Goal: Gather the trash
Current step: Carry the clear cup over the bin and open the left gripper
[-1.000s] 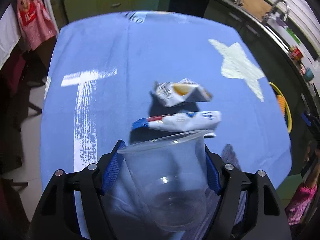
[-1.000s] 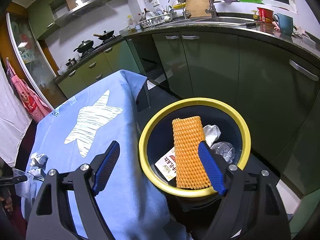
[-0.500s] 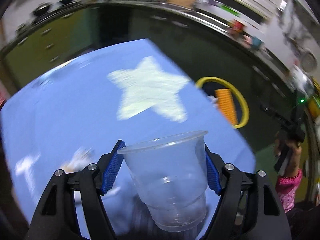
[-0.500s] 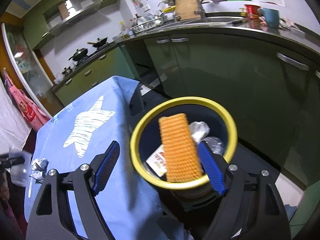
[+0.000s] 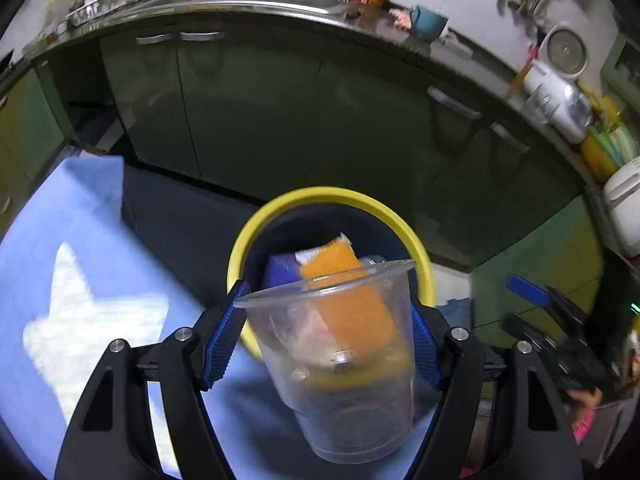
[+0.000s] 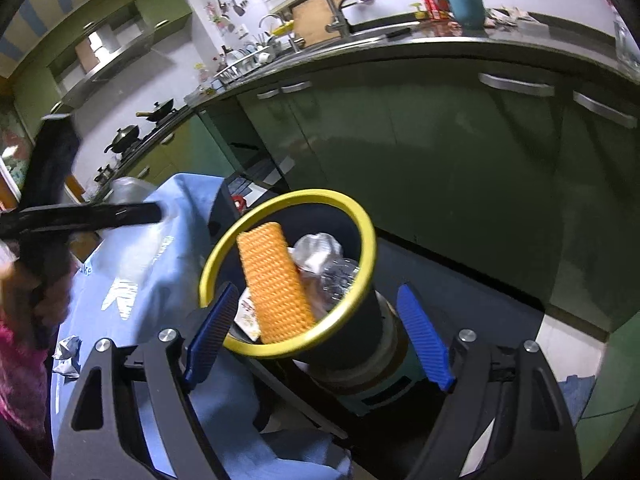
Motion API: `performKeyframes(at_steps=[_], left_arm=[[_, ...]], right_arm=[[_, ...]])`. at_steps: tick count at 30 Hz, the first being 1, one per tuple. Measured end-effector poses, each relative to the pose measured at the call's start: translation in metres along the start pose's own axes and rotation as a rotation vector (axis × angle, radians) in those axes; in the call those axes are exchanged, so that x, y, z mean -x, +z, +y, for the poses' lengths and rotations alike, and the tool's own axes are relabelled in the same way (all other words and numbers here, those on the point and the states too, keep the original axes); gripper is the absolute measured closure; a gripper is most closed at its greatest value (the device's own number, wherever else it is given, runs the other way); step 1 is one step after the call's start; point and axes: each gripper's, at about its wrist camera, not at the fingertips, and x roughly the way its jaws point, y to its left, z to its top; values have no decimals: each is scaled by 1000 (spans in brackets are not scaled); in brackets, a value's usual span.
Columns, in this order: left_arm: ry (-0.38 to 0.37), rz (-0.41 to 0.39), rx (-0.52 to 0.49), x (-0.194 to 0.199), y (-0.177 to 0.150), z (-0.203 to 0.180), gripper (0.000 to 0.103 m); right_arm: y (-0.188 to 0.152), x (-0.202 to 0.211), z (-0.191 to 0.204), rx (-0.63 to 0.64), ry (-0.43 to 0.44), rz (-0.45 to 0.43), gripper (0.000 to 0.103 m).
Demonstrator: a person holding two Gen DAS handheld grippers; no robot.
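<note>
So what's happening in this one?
A person is clearing trash off a table covered in blue cloth. The left gripper holds a clear plastic cup between its jaws, in front of the yellow-rimmed bin. An orange mesh piece and crumpled wrappers are already inside. The right gripper hangs open and empty near the bin.

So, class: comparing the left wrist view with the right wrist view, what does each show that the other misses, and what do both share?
Left only: the clear plastic cup seen close, clamped in the left gripper. Right only: the open right gripper, crumpled wrappers on the blue tablecloth, pans on the stove. Both: the yellow-rimmed trash bin holding the orange foam net.
</note>
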Motion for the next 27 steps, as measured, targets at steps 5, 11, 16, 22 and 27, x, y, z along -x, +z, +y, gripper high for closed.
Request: performKeyframes(at_steps=[5,11,16,22,27], left_arm=[[46,42,-18,-43,25,3,27],[77,58,-15,-55,25,12,23],[48,22,-20,-27,11,9,23],[7,-104,-12,51,-13,7,18],[20,-268,31,138,-51,23,10]], right_arm=[[-4,-1,-19,-34,-14,12,25],[-7,-4,-24,-50,-14,18,25],[-7,-4,-12,-34,-1,20,25],[-7,0,11,5,21,14,25],[-6,4,36,60,40,20,25]])
